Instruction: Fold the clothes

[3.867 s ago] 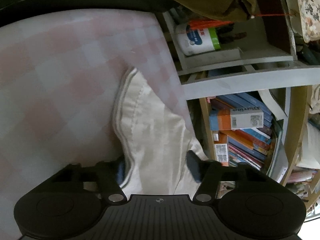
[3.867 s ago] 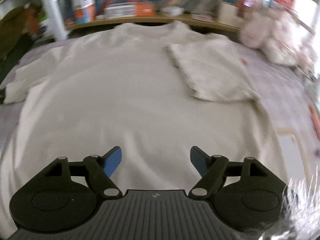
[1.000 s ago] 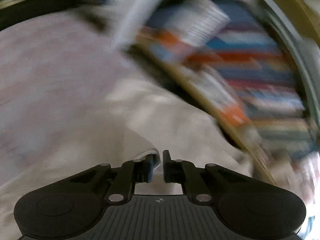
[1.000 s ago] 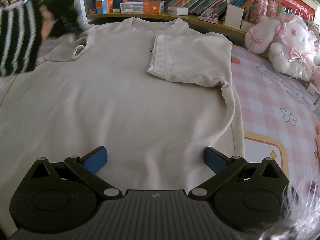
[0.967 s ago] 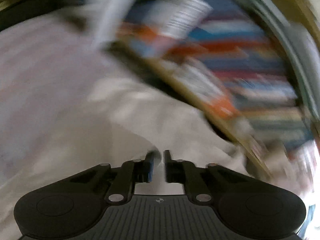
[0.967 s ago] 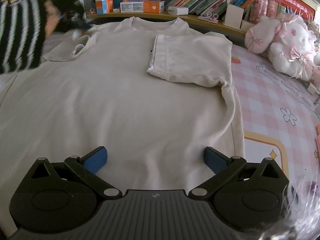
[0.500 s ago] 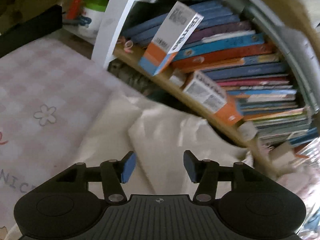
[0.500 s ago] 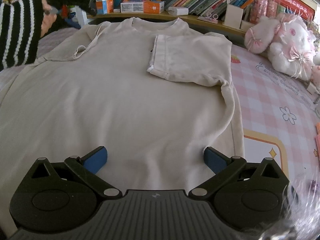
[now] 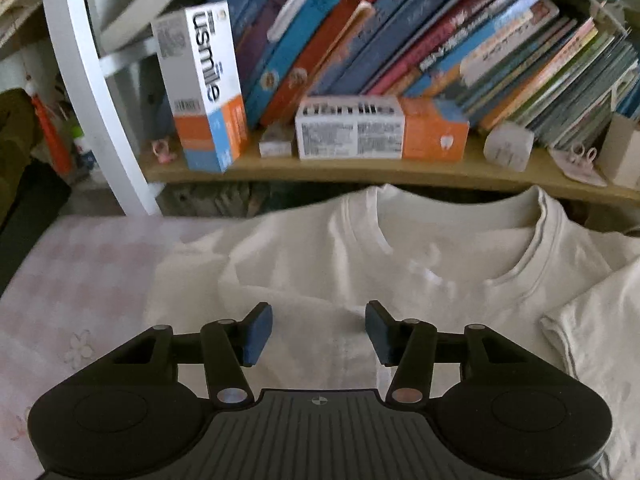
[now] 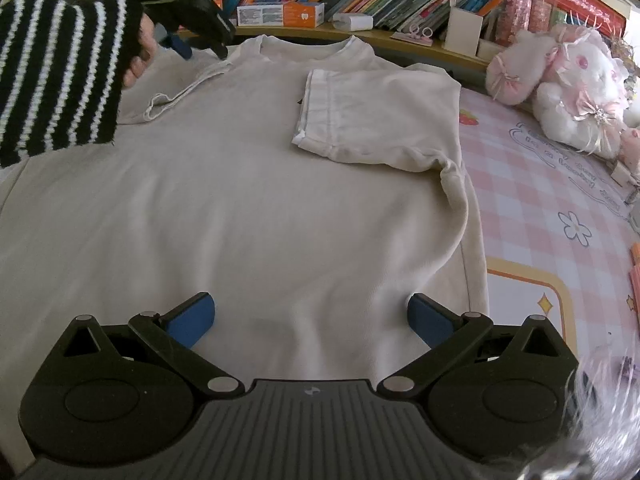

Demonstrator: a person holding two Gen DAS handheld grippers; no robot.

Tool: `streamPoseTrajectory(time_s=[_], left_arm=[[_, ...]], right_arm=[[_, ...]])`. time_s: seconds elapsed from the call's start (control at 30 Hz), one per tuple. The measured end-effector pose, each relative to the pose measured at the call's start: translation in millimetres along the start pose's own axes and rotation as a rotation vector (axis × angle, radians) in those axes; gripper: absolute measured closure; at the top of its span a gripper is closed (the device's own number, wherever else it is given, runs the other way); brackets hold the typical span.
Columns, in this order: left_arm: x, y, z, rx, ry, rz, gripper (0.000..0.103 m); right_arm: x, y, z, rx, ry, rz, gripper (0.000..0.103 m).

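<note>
Jaws on my left gripper [image 9: 318,330] are easing inward with nothing between them, hovering over the T-shirt [image 10: 256,208] just below its collar [image 9: 460,256]. A second ago they pinched the left sleeve [image 10: 180,88]; now it lies folded in. Right gripper [image 10: 310,316] gapes empty over the hem, far from the collar. Collar to hem runs straight away from me; both hands straddle it on the bed [image 10: 560,184].
</note>
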State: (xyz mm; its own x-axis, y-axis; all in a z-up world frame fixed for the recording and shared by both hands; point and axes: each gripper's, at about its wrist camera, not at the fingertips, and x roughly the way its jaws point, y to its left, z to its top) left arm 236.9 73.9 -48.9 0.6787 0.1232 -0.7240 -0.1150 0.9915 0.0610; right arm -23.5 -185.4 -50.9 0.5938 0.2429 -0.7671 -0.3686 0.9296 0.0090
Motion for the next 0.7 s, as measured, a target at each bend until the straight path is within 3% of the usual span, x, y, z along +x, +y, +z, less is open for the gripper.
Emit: streamPoseTrajectory(time_s=[0.27,0.47,0.57,0.7], left_arm=[[-10,-12,-2,0.024,-0.050,-0.113,0.055],[5,-19,-9,0.082,-0.002,-0.063,0.089],[4,-6,-5,-0.010,-0.005,-0.086,0.102],[-17,31,-7,-0.257,-0.148,-0.239,0.102]], right_arm=[[0,0,-1,0.001,-0.007,0.000,0.000],[-1,0,1,0.001,-0.005,0.000,0.000],[-1,0,1,0.000,-0.005,0.000,0.000],[-1,0,0,0.001,-0.007,0.000,0.000]])
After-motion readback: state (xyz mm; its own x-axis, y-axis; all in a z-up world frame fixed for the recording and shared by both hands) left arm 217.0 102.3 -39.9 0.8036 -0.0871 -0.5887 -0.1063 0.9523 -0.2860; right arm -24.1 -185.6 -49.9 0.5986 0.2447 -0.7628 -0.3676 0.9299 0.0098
